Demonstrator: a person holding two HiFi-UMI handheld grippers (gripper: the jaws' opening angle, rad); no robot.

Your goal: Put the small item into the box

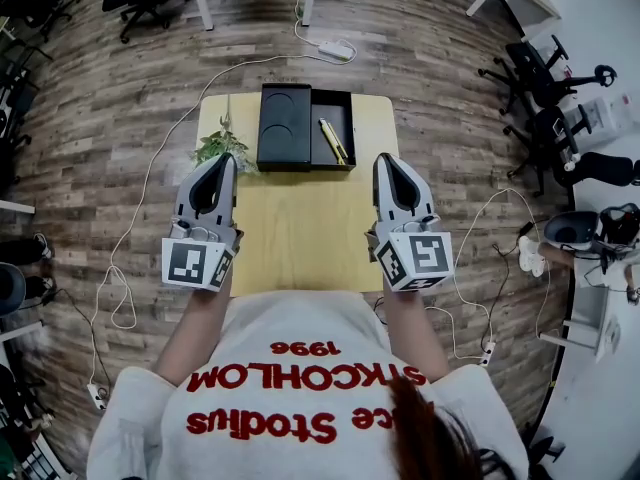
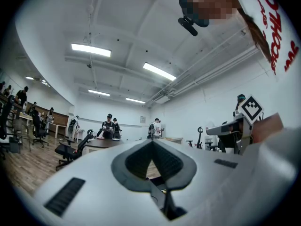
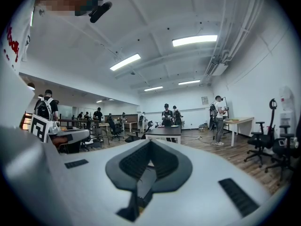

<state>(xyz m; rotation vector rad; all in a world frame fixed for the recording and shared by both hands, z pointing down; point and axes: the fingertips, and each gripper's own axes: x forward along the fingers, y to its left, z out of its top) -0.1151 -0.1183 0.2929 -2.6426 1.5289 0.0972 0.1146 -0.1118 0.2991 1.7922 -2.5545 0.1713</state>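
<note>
An open black box (image 1: 340, 118) sits at the far edge of the light wooden table (image 1: 300, 228), with its black lid (image 1: 284, 126) lying just left of it. A slim yellow pen-like item (image 1: 332, 140) lies inside the box. My left gripper (image 1: 229, 158) hovers over the table's left side, its jaws closed together and empty; from its own camera, my left gripper (image 2: 151, 142) points level across the room. My right gripper (image 1: 383, 158) hovers over the right side, also shut and empty, and in its own view my right gripper (image 3: 150, 142) faces the office.
A small green plant (image 1: 220, 146) lies on the table's left far corner next to the lid. White cables (image 1: 140, 218) and a power strip (image 1: 336, 50) run on the wooden floor. Office chairs (image 1: 540, 88) stand to the right. People stand far off in the room (image 3: 168, 114).
</note>
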